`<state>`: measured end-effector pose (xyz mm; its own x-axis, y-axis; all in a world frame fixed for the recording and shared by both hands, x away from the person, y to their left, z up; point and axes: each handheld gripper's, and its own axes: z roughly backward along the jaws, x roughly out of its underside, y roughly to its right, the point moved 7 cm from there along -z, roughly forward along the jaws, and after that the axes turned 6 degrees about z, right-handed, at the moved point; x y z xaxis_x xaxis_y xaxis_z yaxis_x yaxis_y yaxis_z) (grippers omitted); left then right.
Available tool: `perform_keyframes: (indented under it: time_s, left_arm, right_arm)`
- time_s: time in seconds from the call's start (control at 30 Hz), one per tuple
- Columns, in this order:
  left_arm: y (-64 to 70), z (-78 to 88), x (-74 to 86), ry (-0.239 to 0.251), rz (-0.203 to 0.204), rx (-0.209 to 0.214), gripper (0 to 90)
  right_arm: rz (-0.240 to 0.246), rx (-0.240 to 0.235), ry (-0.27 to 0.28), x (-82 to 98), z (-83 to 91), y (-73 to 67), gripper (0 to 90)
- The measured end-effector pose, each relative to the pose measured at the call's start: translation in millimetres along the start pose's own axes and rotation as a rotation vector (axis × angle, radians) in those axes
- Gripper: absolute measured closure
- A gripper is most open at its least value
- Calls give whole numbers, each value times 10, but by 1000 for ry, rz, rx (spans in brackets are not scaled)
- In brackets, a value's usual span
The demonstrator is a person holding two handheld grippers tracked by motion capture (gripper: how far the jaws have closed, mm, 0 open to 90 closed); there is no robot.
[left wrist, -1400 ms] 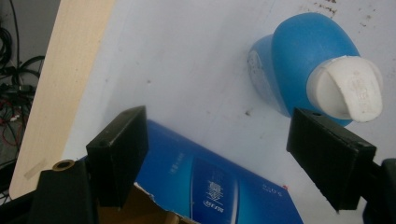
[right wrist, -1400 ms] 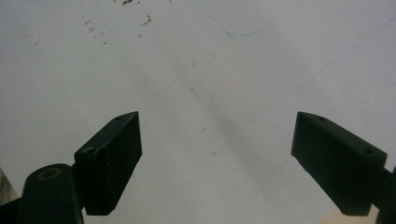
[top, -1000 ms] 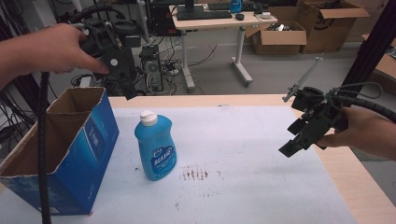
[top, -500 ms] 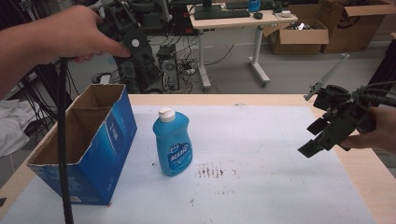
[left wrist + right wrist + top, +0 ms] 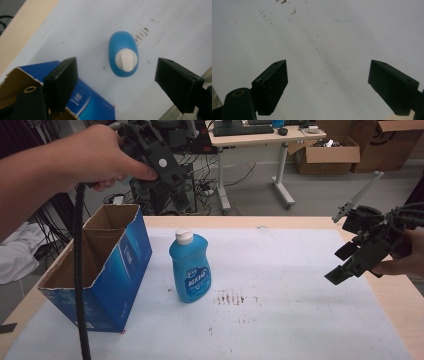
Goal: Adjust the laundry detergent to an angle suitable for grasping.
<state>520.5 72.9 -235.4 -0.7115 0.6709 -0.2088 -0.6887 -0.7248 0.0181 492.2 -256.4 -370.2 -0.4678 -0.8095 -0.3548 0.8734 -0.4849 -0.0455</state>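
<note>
On the table [image 5: 300, 320]: one bottle [image 5: 190, 267], one box [image 5: 100, 270].

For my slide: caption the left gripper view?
Open left gripper above a capped blue bottle beside a box.

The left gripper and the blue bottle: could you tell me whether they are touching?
Apart. In the left gripper view the bottle stands on the table far below and between the open fingers; the high view shows the left gripper held above the bottle.
</note>
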Motion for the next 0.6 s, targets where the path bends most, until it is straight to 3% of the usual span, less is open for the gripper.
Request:
perform_keyframes:
  time_s: [0.17,0.6]
  left_arm:
    - [67,-84,-1,-1,27,28,195]
    - [84,-320,41,-22,79,25,198]
  right_arm:
    - [3,-2,-1,-7,-8,-4,162]
    - [-1,-3,-7,1,-20,17,162]
